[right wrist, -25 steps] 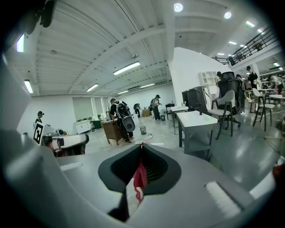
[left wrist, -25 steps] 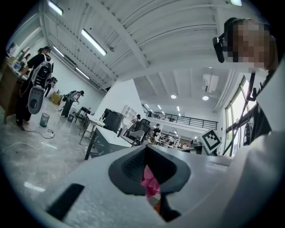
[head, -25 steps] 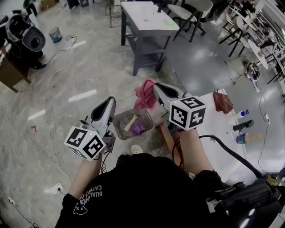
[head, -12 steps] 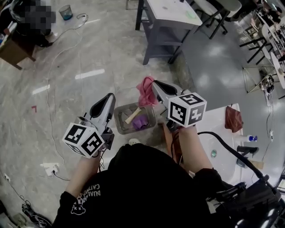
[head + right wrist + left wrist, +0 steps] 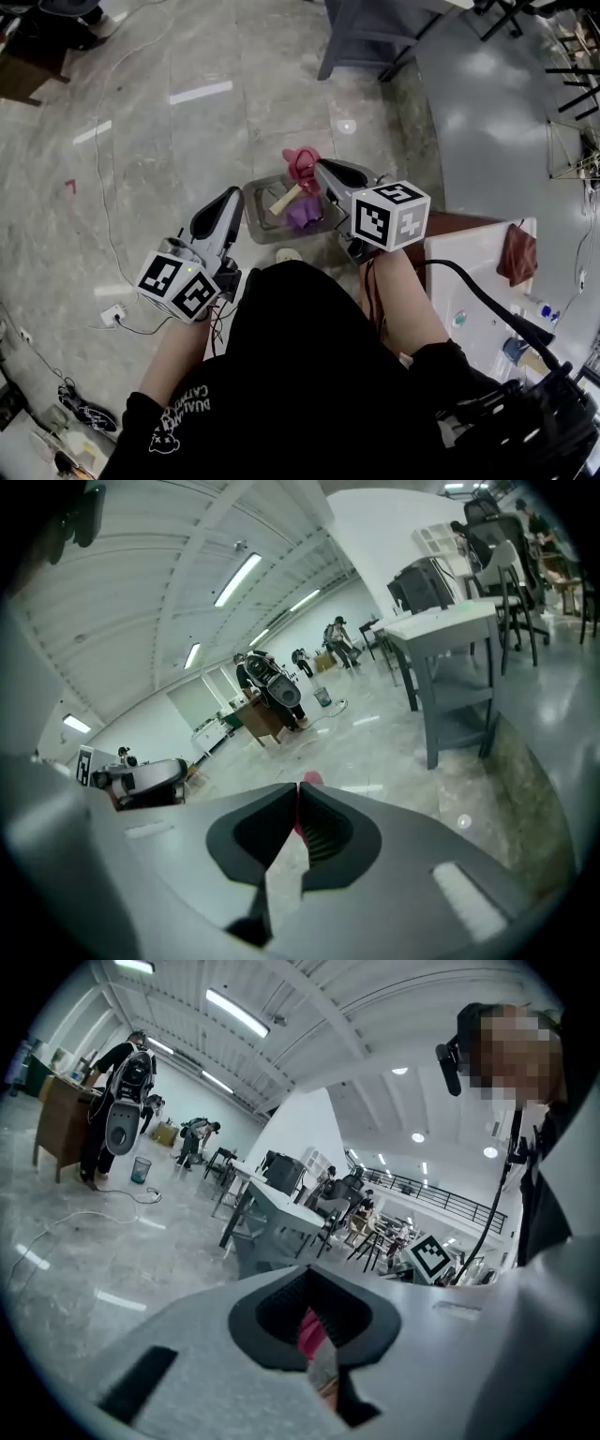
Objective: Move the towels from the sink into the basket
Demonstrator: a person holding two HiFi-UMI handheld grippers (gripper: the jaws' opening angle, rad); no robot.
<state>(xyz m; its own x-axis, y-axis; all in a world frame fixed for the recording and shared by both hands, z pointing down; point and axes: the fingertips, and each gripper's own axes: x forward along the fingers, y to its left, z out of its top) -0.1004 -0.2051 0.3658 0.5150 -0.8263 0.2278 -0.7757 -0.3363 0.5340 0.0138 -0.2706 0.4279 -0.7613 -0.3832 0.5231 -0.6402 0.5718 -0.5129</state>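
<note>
Just above the basket (image 5: 255, 217) we are holding the pink towel (image 5: 302, 162) clenched in the right gripper (image 5: 320, 169), probably for dropping it inside; beside the basket, the left gripper (image 5: 232, 194) is hanging closed and empty.

Bright ceiling strip lights (image 5: 234, 1012) glare off the glossy floor (image 5: 150, 169); fisheye edges bend and darken.

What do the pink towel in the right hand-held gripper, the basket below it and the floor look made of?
Pink towel: soft matte cloth; it hangs bunched in limp folds.
Basket: stiff and greyish with straight walls, likely plastic or metal mesh; too small to tell which.
Floor: polished stone or tile, glossy; pale veining shows and it mirrors the ceiling lights.
</note>
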